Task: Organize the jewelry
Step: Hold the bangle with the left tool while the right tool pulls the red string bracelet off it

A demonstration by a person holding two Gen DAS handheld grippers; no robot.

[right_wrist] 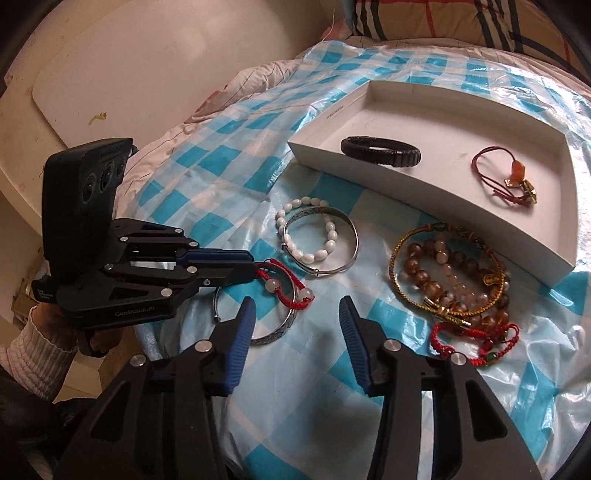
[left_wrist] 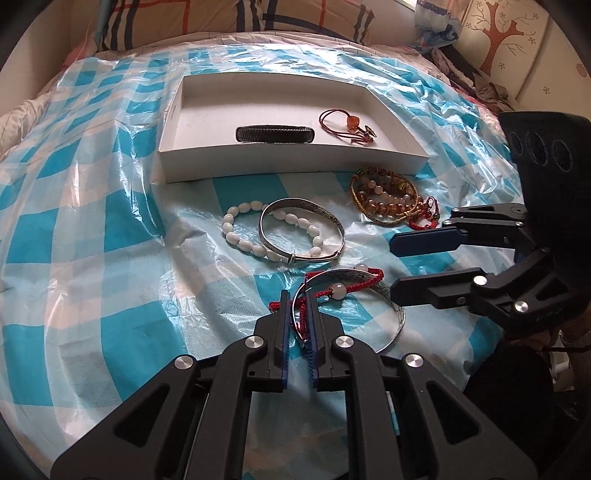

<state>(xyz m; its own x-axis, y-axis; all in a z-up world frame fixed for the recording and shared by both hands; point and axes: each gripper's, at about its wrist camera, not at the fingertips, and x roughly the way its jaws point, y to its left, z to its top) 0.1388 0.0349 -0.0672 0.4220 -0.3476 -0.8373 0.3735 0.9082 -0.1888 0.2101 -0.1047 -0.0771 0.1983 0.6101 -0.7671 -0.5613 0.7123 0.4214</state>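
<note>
My left gripper (left_wrist: 298,299) is shut on a red cord bracelet (left_wrist: 369,274) with pale beads, low on the checked sheet. An engraved silver cuff (left_wrist: 397,317) is threaded through the cord, and its rim also runs between the fingers. In the right wrist view the left gripper (right_wrist: 255,266) pinches the red cord bracelet (right_wrist: 288,275) over the silver cuff (right_wrist: 273,336). My right gripper (right_wrist: 295,301) stands open just beside, nothing pressed by its pads; from the left wrist view the right gripper (left_wrist: 392,267) is at the right. The white box (left_wrist: 295,164) holds a black braided bracelet (left_wrist: 275,134) and a red cord with an amber bead (left_wrist: 347,123).
A white bead bracelet (left_wrist: 236,229) and a silver bangle (left_wrist: 295,203) overlap before the box. A heap of amber bead and red cord bracelets (right_wrist: 443,266) lies right of them. Pillows (left_wrist: 221,14) line the back. A hand in a white sleeve (right_wrist: 33,354) holds the left gripper.
</note>
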